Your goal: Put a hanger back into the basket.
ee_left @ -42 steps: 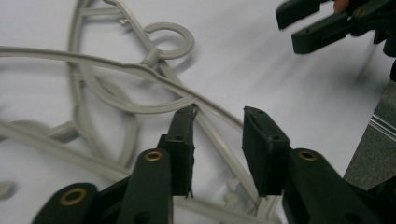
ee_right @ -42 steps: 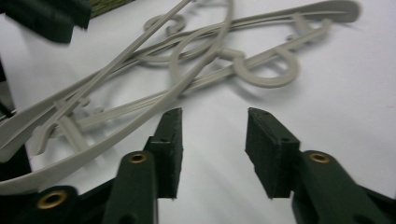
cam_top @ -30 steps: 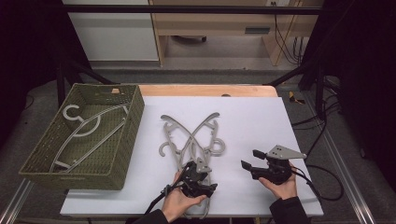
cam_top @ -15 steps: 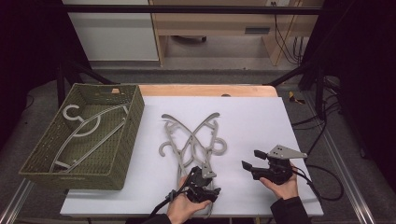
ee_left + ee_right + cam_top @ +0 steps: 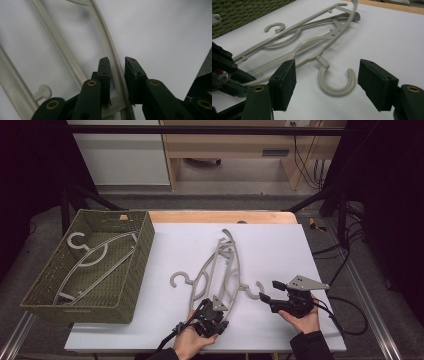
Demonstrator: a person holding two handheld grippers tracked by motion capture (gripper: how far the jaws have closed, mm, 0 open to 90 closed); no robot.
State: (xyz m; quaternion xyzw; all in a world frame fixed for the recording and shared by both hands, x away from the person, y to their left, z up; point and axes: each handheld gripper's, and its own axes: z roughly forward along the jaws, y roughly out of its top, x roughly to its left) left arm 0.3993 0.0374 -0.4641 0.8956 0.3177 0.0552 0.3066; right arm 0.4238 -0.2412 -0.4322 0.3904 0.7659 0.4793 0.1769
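High view: two grey hangers point(image 5: 220, 270) crossed on white table point(image 5: 280, 250), long axes running away from near edge; left gripper point(image 5: 210, 312) at their near ends, right gripper point(image 5: 267, 296) just beside nearer hook point(image 5: 252, 290). Basket point(image 5: 130, 265) with another hanger at far left.

Left gripper view: jaws narrow, just been closing, clamped on one hanger bar point(image 5: 113, 62).

Right gripper view: jaws wide, holding nothing, hook between them untouched.

No readable writing or brands.

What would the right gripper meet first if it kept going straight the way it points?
Most likely the hook of the near hanger, lying on the table just ahead of the right gripper, between its open jaws, though depth is hard to judge.
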